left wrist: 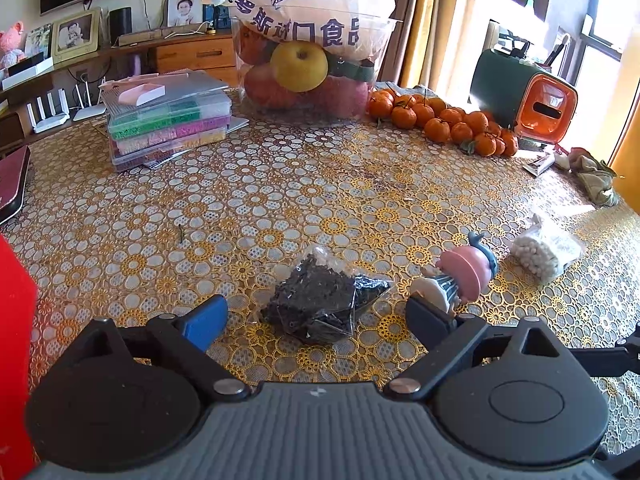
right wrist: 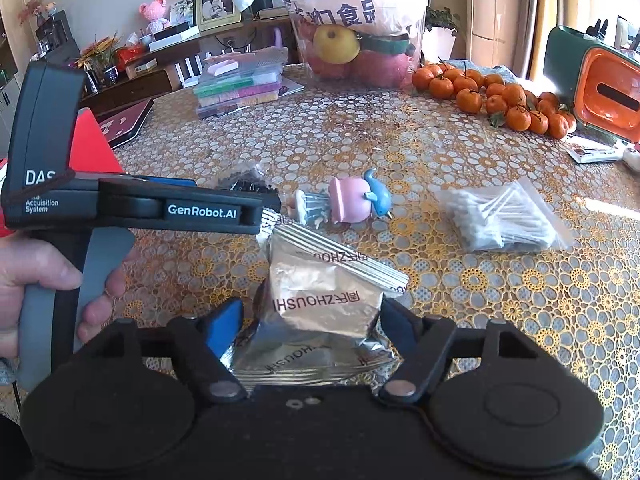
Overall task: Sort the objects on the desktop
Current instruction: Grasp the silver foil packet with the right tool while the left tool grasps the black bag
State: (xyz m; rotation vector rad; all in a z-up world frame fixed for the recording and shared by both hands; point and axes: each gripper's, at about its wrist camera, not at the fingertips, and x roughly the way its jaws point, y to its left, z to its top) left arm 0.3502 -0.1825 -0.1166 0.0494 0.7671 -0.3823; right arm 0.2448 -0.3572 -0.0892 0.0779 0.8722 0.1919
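My left gripper (left wrist: pixel 316 320) is open and low over the table, its fingers on either side of a clear bag of black beads (left wrist: pixel 320 304) without touching it. A pink and blue toy figure (left wrist: pixel 464 276) lies just right of the right finger. In the right wrist view my right gripper (right wrist: pixel 312 320) is shut on a silver foil packet (right wrist: pixel 320 300), both fingers pressed against its sides. The left gripper (right wrist: pixel 268 208), held by a hand, reaches in from the left above the black bead bag (right wrist: pixel 244 184). The toy figure (right wrist: pixel 352 200) and a bag of cotton swabs (right wrist: pixel 500 220) lie beyond.
Stacked bead boxes (left wrist: pixel 168 124) sit at the back left, a fruit tub (left wrist: pixel 308 68) under a plastic bag at the back centre, and a pile of tangerines (left wrist: pixel 440 120) beside a green and orange appliance (left wrist: pixel 528 100). A red box (left wrist: pixel 16 340) stands at the left edge.
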